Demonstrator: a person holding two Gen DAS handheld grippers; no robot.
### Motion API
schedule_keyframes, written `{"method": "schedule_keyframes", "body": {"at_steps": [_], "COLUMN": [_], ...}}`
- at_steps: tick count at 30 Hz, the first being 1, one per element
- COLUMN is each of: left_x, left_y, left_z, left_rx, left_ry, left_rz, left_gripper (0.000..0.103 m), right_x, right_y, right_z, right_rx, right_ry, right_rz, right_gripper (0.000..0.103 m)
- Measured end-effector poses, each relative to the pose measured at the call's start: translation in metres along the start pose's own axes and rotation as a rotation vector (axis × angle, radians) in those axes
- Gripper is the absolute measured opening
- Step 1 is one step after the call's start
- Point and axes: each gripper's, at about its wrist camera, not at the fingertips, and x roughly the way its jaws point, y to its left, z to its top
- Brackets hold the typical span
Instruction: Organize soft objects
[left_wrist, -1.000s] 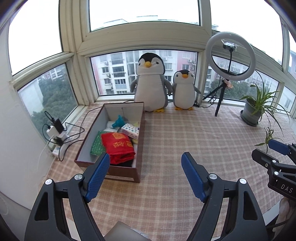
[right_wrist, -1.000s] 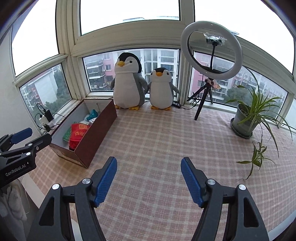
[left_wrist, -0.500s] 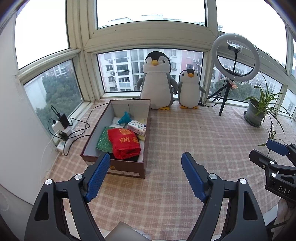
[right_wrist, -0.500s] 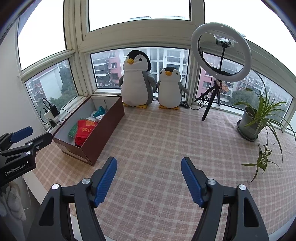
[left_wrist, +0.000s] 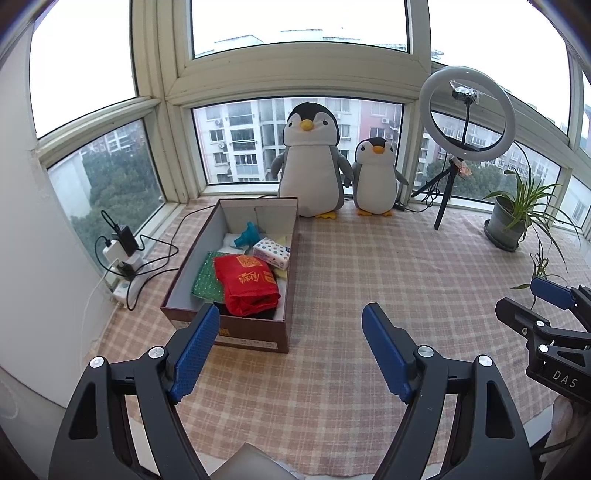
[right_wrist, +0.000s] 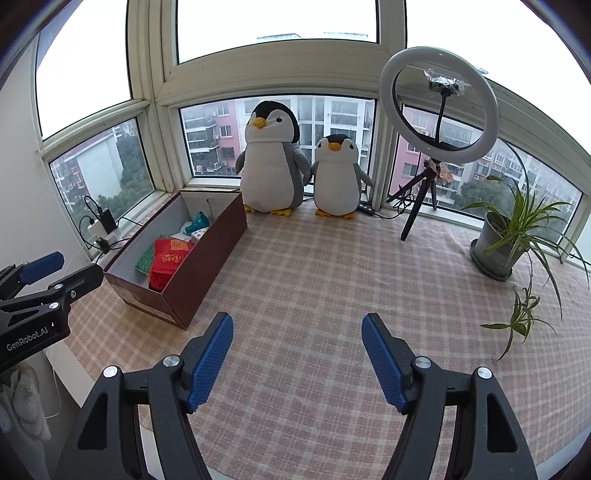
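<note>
A brown cardboard box (left_wrist: 255, 334) (right_wrist: 207, 251) sits at the left of the checked cloth. It holds a folded red cloth (left_wrist: 245, 284) (right_wrist: 168, 258), a green sparkly item (left_wrist: 207, 278), a dotted tissue pack (left_wrist: 271, 253) and a teal toy (left_wrist: 247, 234). A big plush penguin (left_wrist: 310, 162) (right_wrist: 271, 162) and a small plush penguin (left_wrist: 375, 177) (right_wrist: 336, 177) stand by the window. My left gripper (left_wrist: 288, 354) is open and empty, just short of the box's near end. My right gripper (right_wrist: 297, 362) is open and empty over the cloth.
A ring light on a tripod (left_wrist: 467, 118) (right_wrist: 439, 103) and a potted plant (left_wrist: 508, 221) (right_wrist: 496, 243) stand at the right by the window. A power strip with chargers and cables (left_wrist: 122, 258) lies left of the box. The sill's front edge lies just below both grippers.
Both grippers have drawn back and risen a little, so the box and penguins look farther off. Both stay open and empty.
</note>
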Motion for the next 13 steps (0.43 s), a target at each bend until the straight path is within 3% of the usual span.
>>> {"method": "schedule_keyframes", "body": {"at_steps": [13], "left_x": [0.0046], "left_y": [-0.0011], "left_z": [-0.0003], "left_rx": [0.012], "left_ry": [0.004], "left_rz": [0.0], "left_gripper": [0.08], "right_x": [0.0047], "right_y": [-0.0008], "right_z": [-0.0029], "right_rx": [0.008], "right_ry": [0.013], "right_rz": [-0.007], "right_gripper": [0.069]}}
